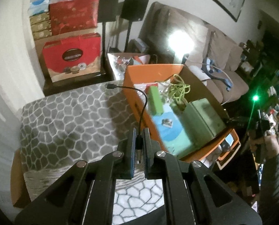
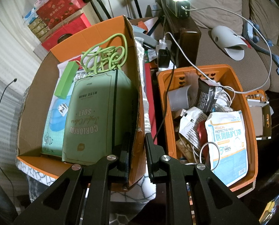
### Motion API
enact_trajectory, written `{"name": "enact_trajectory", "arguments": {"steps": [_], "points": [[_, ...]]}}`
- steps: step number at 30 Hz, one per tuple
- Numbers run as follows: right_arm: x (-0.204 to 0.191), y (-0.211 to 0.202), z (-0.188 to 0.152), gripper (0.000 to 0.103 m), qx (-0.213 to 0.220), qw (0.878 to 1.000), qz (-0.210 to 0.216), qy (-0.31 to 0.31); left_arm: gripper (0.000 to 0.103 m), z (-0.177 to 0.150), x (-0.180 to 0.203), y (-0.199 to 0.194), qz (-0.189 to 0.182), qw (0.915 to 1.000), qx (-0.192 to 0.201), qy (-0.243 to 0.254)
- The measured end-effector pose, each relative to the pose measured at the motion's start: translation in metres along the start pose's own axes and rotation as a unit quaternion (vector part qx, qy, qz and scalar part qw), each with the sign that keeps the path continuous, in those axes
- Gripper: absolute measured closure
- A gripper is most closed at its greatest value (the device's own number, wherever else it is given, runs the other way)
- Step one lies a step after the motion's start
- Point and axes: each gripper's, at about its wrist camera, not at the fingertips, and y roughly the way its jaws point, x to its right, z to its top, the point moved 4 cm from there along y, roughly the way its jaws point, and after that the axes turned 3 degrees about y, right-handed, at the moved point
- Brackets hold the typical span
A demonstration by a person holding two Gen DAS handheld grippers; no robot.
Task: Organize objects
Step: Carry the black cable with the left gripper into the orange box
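The left gripper [image 1: 139, 142] is pinching the USB plug of a short black cable [image 1: 142, 101] between its two nearly closed fingers. The cable is arching up and away ahead of the gripper, its free connector hanging in the air above the grey cobble-patterned blanket [image 1: 64, 120] that is lying below and to the gripper's left. Just ahead and to the right of this gripper, the orange cardboard box [image 1: 132, 86] is sitting on the blanket.

The right gripper [image 2: 137, 150] is straddling the near right wall of the same cardboard box [image 2: 137, 86]: one finger is sitting inside the box, the other outside, with the wall between them. Whether the pads are actually pressing on the cardboard cannot be told. Inside the box, directly ahead and left of this gripper, a pale green tissue pack [image 2: 94, 116] is lying beside a small green rectangular case [image 2: 67, 79], with a tangled lime-green cord [image 2: 103, 56] piled farther ahead. To the right of this gripper, an orange plastic basket [image 2: 250, 123] is holding a medical mask packet [image 2: 227, 142] and other clutter.
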Motion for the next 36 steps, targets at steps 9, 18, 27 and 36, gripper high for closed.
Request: {"name": "enact_trajectory", "arguments": {"steps": [9, 18, 27, 36], "points": [[0.001, 0.0, 0.0, 0.087, 0.0, 1.0, 0.001, 0.001, 0.097, 0.022, 0.028, 0.026, -0.015, 0.9998, -0.002, 0.01], [0.001, 0.0, -0.001, 0.087, 0.0, 1.0, 0.001, 0.002, 0.097, 0.028, 0.065, 0.068, -0.026, 0.999, -0.024, 0.03], [0.001, 0.0, -0.001, 0.087, 0.0, 1.0, 0.002, 0.002, 0.097, 0.029, 0.082, 0.101, -0.022, 0.9977, -0.042, 0.048], [0.001, 0.0, -0.001, 0.087, 0.0, 1.0, 0.002, 0.002, 0.097, 0.021, 0.095, 0.135, -0.008, 0.995, -0.074, 0.067]]}}
